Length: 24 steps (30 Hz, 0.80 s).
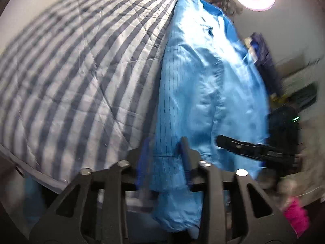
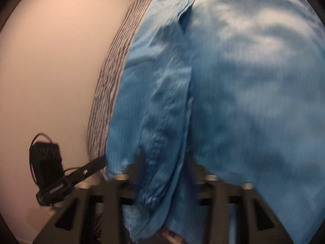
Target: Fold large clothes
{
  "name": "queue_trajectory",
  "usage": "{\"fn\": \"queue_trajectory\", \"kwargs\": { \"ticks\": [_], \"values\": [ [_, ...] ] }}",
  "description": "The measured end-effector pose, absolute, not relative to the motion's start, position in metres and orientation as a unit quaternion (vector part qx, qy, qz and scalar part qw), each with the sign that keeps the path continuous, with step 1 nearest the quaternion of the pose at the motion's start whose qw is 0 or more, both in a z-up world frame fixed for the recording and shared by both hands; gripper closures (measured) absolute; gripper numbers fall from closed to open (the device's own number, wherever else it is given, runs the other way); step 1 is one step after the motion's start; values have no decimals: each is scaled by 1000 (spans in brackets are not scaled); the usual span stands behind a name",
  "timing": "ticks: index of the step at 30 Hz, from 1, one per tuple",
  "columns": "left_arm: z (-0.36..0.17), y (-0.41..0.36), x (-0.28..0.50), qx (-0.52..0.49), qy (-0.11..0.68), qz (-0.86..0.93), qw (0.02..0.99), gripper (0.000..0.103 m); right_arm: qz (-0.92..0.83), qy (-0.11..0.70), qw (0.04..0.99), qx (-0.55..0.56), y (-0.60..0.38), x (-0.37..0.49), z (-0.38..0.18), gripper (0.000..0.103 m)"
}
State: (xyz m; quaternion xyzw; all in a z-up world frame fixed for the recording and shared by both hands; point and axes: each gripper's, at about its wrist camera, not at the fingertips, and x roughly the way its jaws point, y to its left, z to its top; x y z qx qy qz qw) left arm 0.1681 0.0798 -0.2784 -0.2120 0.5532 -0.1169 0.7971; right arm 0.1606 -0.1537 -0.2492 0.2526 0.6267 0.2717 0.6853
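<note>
The blue coat (image 1: 203, 93) hung lifted above the striped bed (image 1: 71, 77), near its edge, and both tongs were clamped on it: the left tongs (image 1: 165, 158) pinched a flat hem panel, while the right tongs (image 2: 162, 168) gripped a gathered sleeve (image 2: 162, 122) close to its elastic cuff. The cloth looked thin, light, limp and rather slick, so it would likely sag and slide between 2 grips. I judged the seams, hem corners or cuff safer holds than the smooth middle.
</note>
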Motion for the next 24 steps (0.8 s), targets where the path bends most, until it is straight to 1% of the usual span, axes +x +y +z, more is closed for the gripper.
{"fn": "queue_trajectory", "kwargs": {
  "ticks": [1, 3, 6, 9, 10, 11, 12, 14, 16, 19, 21, 22, 23, 24],
  "values": [
    [-280, 71, 168, -165, 553, -102, 810, 77, 270, 627, 689, 244, -150, 157, -248, 96],
    [-288, 61, 165, -112, 550, -90, 823, 77, 257, 631, 706, 192, -139, 153, -246, 99],
    [-280, 58, 161, -104, 543, -91, 828, 77, 255, 626, 722, 148, -130, 149, -239, 98],
    [-252, 65, 154, -104, 502, -84, 855, 77, 261, 608, 738, 130, -132, 147, -225, 89],
    [-241, 65, 153, -99, 484, -85, 865, 77, 263, 601, 744, 124, -134, 145, -219, 78],
    [-234, 65, 152, -95, 472, -86, 872, 77, 269, 587, 755, 115, -139, 140, -207, 74],
    [-228, 63, 152, -92, 460, -89, 878, 77, 271, 573, 767, 103, -143, 137, -198, 73],
    [-225, 53, 151, -95, 454, -114, 879, 77, 267, 541, 794, 72, -150, 126, -179, 64],
    [-232, 36, 152, -83, 468, -137, 869, 77, 254, 510, 821, 47, -157, 117, -164, 64],
    [-254, 7, 149, -31, 491, -155, 857, 77, 242, 477, 844, 45, -172, 112, -150, 64],
    [-273, -6, 146, -7, 514, -159, 843, 77, 230, 467, 852, 45, -186, 108, -146, 54],
    [-284, -10, 144, 5, 524, -156, 837, 77, 227, 467, 853, 44, -193, 109, -145, 52],
    [-285, -12, 141, 16, 508, -154, 847, 77, 222, 469, 854, 38, -202, 109, -145, 52],
    [-284, -15, 141, 25, 512, -152, 845, 77, 216, 472, 854, 32, -208, 109, -146, 52]
  ]
}}
